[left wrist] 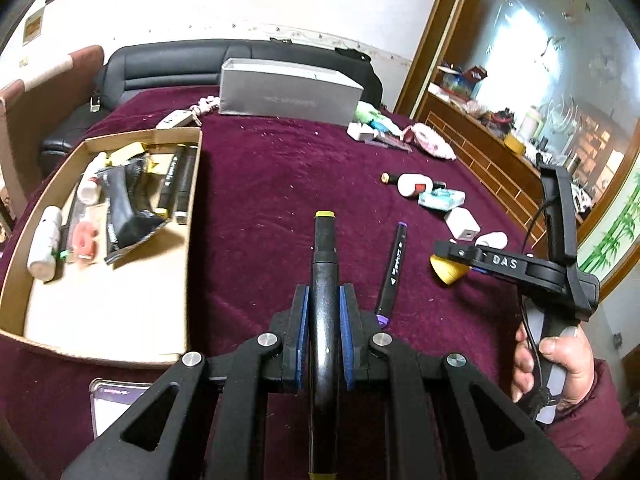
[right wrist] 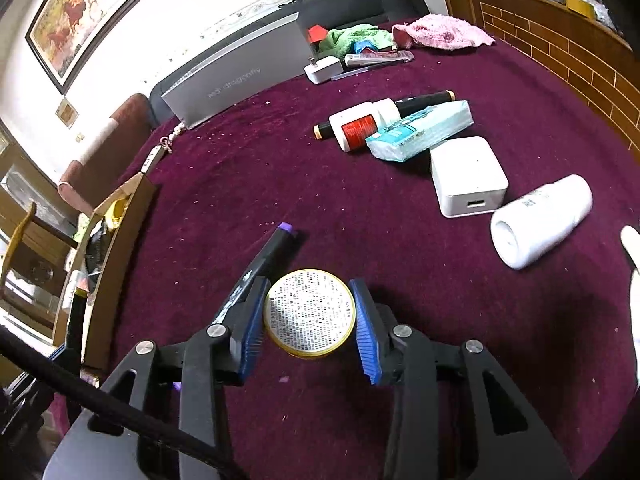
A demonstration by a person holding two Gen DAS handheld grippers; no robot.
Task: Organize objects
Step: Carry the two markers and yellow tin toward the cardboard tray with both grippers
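Clamped in my left gripper (left wrist: 325, 312), the yellow-capped marker (left wrist: 325, 264) hangs above the maroon cloth (left wrist: 260, 184), beside the cardboard tray (left wrist: 192, 184) at its left edge. My right gripper (right wrist: 310, 314) straddles the yellow tin (right wrist: 309, 312), pads just beside its rim; I cannot tell whether they press.
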